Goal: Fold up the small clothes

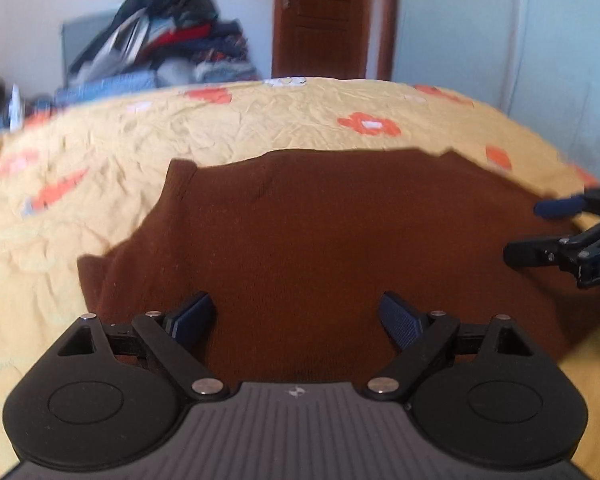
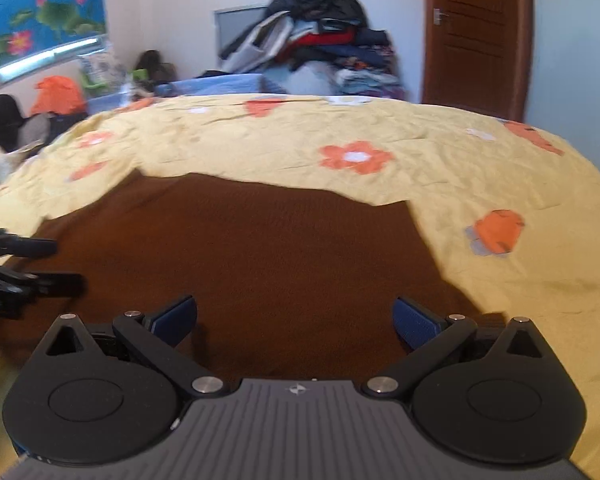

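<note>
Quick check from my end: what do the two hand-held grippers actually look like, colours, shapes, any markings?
Both match. The left hand-held gripper and the right hand-held gripper have black linkage arms with silver pivot pins, round black side discs, a ribbed grey body with a small white logo, and textured dark blue pads. No cables, hands or sleeves show.

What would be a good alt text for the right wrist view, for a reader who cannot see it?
A brown garment lies spread flat on a yellow bedspread with orange flowers, seen past the right gripper, whose blue-padded fingers stand wide open above the cloth. The left gripper reaches in from the left edge. Behind the bed are a pile of clothes and a brown door.
</note>
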{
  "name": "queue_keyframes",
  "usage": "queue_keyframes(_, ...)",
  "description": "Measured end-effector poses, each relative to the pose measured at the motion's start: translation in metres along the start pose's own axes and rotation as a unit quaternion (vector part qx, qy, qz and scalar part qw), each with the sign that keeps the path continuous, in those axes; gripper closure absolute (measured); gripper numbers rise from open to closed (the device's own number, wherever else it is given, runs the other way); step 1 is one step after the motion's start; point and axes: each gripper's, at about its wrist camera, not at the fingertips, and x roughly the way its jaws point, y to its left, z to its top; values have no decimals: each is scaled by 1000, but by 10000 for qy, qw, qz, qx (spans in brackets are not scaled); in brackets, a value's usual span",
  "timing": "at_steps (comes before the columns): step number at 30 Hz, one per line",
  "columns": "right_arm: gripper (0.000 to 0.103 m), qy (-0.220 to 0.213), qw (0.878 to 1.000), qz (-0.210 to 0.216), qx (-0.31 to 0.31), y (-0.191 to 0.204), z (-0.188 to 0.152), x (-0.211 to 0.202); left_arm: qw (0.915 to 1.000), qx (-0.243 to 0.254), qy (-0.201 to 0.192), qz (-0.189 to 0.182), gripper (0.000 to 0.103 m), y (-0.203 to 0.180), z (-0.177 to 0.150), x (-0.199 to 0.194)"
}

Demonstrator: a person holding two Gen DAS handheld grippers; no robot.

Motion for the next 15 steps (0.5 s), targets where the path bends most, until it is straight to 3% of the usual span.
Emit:
queue_keyframes(1,0,139,9993,-135,-330,5,-10,7,9999,109,-127,3,11,-1,-6,-1)
queue_keyframes(2,0,-249,9984,-84,-502,4,-21,1,9999,39,-134,-17,11,2,-7,-3)
queue_keyframes(5,0,27,9994,-44,-349,-6,-14,-7,9998,-9,-10,184,12,-2,-1,-17)
queue_keyframes(8,0,111,9989,-353,-303,1,-8,-26,9995,-101,-207,-218,12,-11,-9,-40)
queue_keyframes(9,0,40,9994,-227,-268,4,-9,-31,9994,-42,-243,-243,11,-16,-13,-41)
queue_keyframes(11,0,45,9994,65,-336,15,-16,-34,9995,224,53,-197,11,-27,-23,-30)
queue_keyframes(13,0,517,9963,172,-665,24,-32,-21,9988,486,-42,-89,10,-32,-30,-32)
queue_keyframes(14,0,189,9971,197,-717,22,-41,-29,9991,397,43,-148,10,-29,-27,-34)
queue_keyframes(15,0,241,9969,291,-688,17,-44,-32,9993,268,109,-217,10,-24,-24,-40)
